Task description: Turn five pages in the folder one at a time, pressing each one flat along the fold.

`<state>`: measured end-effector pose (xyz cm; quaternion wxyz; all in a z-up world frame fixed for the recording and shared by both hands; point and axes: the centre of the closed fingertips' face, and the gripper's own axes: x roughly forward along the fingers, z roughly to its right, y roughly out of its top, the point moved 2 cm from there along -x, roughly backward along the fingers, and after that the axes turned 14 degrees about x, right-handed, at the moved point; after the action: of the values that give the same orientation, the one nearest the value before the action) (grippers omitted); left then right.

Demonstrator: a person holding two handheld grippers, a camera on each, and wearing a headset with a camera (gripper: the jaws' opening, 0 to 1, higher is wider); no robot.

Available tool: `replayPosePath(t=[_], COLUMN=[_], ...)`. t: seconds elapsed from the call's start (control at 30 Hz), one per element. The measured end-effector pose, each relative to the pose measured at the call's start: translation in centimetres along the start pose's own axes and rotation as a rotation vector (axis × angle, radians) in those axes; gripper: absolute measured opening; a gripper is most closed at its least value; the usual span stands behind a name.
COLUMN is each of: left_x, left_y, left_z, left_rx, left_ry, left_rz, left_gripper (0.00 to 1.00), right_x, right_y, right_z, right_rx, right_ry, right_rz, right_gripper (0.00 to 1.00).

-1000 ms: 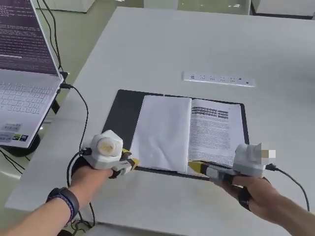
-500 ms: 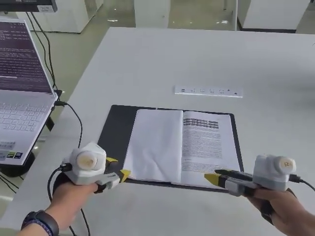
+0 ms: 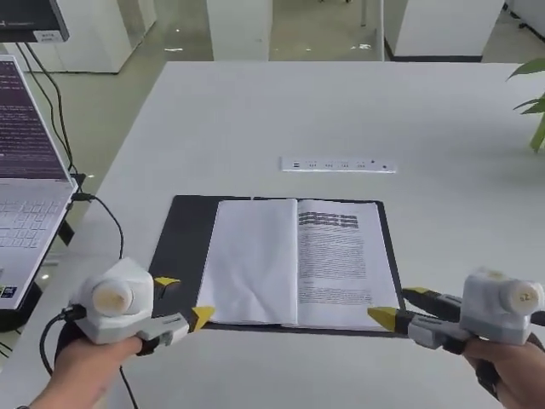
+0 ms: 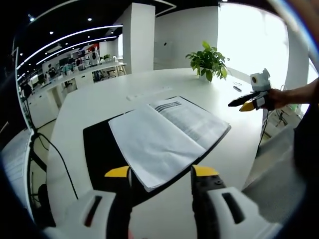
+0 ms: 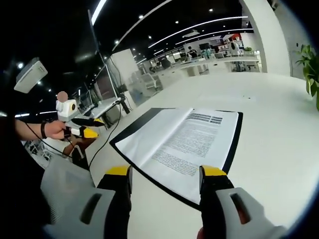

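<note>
Right gripper [image 3: 396,305] has slid off the folder's [image 3: 183,243] page, fingers apart.

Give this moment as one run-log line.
folder: open, flat on table | left gripper: open, by near-left corner | right gripper: open, by near-right corner

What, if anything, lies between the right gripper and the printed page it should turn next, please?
Nothing visible does. The right gripper hovers, jaws open, at the near right corner of the folder; the printed page lies uncovered before it.
</note>
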<state>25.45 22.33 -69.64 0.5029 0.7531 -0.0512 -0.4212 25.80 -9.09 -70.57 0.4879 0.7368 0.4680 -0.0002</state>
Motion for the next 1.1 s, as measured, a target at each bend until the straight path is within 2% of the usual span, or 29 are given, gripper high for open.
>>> replayPosePath(t=[0.1, 0.23, 0.37, 0.57, 0.73, 0.83, 0.93, 1.1], left_x=[-0.6, -1.6, -2.5, -4.0, -4.3, -4.5, -4.7, -5.2], left_y=[0.8, 1.6, 2.1, 2.2, 1.8, 2.0, 2.3, 2.8], left_z=[0.4, 0.6, 0.7, 1.1, 1.5, 1.6, 1.4, 0.7], left_rx=[0.012, -0.004, -0.005, -0.037, -0.063, -0.067, -0.059, -0.083], left_ry=[0.002, 0.020, 0.037, 0.073, 0.091, 0.103, 0.119, 0.156], left_rz=[0.015, 0.043, 0.055, 0.065, 0.057, 0.058, 0.054, 0.071], left_gripper=[0.51, 0.57, 0.61, 0.65, 0.67, 0.69, 0.70, 0.70], right_x=[-1.1, -2.2, -3.0, -3.9, -4.1, -4.1, -4.0, -3.9], right_y=[0.5, 0.7, 0.9, 0.1, -0.4, -0.5, -0.4, -0.4], right_z=[-0.2, -0.4, -1.0, -2.0, -2.7, -2.8, -3.0, -2.8], right_rx=[-0.007, -0.030, -0.004, -0.021, -0.010, -0.007, 0.001, 0.007], right_ry=[-0.010, -0.042, -0.047, -0.067, -0.066, -0.065, -0.058, -0.057], right_rz=[0.028, 0.046, 0.088, 0.086, 0.093, 0.094, 0.104, 0.078], right_gripper=[0.56, 0.60, 0.63, 0.68, 0.70, 0.70, 0.72, 0.72])
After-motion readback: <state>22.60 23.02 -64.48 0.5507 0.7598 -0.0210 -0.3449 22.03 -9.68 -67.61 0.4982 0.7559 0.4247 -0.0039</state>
